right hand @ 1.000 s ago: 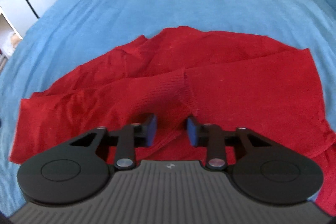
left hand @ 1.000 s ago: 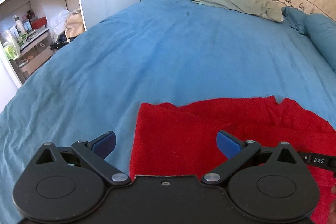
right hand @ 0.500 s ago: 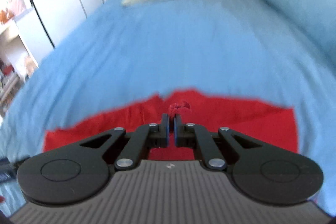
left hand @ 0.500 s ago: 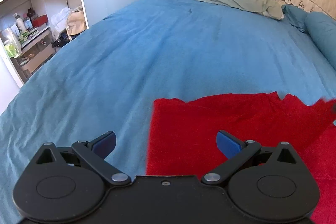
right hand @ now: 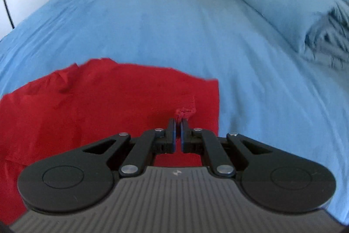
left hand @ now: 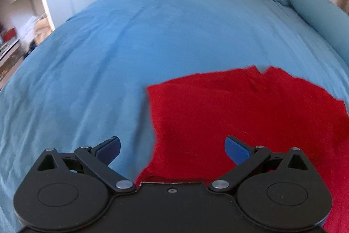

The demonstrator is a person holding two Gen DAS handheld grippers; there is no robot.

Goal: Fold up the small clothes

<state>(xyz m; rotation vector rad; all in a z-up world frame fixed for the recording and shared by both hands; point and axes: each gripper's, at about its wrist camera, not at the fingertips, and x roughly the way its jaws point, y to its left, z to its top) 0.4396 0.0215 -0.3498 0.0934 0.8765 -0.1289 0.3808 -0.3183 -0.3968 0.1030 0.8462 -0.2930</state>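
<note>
Red knit garment [right hand: 104, 106]: spread on blue bed [right hand: 174, 32]. Right gripper [right hand: 178, 131] pinches its bunched edge (thin hold; tugging could slip it free). Left gripper [left hand: 172, 149] spread wide, empty.

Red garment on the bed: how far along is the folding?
Done: the red garment lies partly doubled over on the blue bedspread. In hand: the right gripper pinches a bunched edge; the left gripper is open above its left border. Left: finishing the fold.
</note>
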